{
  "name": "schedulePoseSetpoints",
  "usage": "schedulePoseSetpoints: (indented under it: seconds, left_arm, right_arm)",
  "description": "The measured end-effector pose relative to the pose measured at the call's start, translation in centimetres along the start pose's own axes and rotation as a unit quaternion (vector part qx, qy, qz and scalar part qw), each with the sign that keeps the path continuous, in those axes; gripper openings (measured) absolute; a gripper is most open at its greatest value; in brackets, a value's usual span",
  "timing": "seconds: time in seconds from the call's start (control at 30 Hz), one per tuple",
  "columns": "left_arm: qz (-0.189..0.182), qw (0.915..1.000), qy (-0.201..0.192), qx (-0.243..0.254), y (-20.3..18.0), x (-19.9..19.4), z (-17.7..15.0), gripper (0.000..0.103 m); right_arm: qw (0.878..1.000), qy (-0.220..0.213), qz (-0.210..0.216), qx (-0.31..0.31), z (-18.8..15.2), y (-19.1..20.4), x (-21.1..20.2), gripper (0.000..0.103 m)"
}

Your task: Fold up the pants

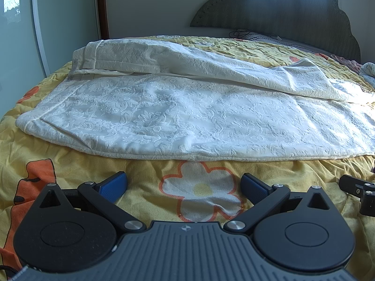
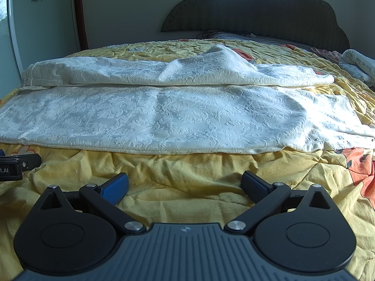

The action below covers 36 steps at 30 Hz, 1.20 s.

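White pants (image 1: 187, 117) lie on the bed (image 1: 145, 178). Left gripper (image 1: 184, 185) and right gripper (image 2: 185, 185) sit near them, jaws spread, empty.

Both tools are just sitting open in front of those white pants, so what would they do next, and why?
Probably ease both forward to the near edge of the white pants. The left tool and right tool are open, holding nothing, short of the cloth, on the yellow bedspread.

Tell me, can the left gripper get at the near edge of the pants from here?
Probably yes. The left gripper is open, holds nothing, and only bare yellow bedspread lies between its fingers and the near edge of the pants.
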<state>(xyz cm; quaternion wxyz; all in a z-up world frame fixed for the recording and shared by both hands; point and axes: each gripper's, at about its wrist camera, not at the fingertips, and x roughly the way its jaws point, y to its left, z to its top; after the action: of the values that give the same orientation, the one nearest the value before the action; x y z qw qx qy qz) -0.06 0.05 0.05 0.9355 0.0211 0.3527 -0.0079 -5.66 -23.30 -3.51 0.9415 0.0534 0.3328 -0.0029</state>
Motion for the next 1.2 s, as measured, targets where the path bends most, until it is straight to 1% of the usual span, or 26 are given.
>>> schedulePoseSetpoints:
  seconds: [0.43,0.77,0.87,0.93,0.97,1.0,1.03,1.07,1.1,1.2]
  left_arm:
    - [-0.001,1.0,0.0,0.0,-0.1,-0.1,0.1,0.103]
    - [0.013,0.9999,0.004,0.0,0.3,-0.5,0.0,0.103]
    - [0.011,0.9999,0.008,-0.001,0.7,-0.7,-0.1,0.103]
    - [0.005,0.9999,0.011,0.0,1.1,-1.0,-0.2,0.103]
    - [0.001,0.9998,0.019,0.003,1.4,-1.2,-0.1,0.103]
    - [-0.002,0.9996,0.028,0.007,1.7,-1.6,0.0,0.103]
    - [-0.006,0.9993,0.036,0.012,2.1,-2.0,0.3,0.103]
    - [-0.014,0.999,0.038,0.017,2.7,-2.5,0.8,0.103]
    - [-0.022,0.9991,0.03,0.018,3.5,-3.1,1.3,0.103]
    - [-0.031,0.9993,-0.017,0.014,6.9,-4.8,4.1,0.103]
  right_arm:
    - [1.0,0.0,0.0,0.0,0.0,0.0,0.0,0.103]
    - [1.0,0.002,0.002,-0.002,0.0,-0.1,0.0,0.103]
    - [1.0,0.011,0.012,-0.01,0.3,-0.4,0.0,0.103]
    - [0.999,0.025,0.023,-0.02,0.4,-0.7,-0.3,0.103]
    - [0.999,0.036,0.029,-0.017,0.6,-1.0,-0.7,0.103]
    - [0.999,0.036,0.033,-0.006,0.8,-1.4,-0.9,0.103]
    - [0.999,0.03,0.044,0.001,1.1,-2.1,-1.6,0.103]
    - [0.999,0.015,0.052,0.005,1.4,-2.9,-2.3,0.103]
    - [0.999,-0.004,0.054,0.005,2.0,-3.8,-3.1,0.103]
    - [0.998,-0.05,0.032,-0.018,4.3,-5.7,-4.6,0.103]
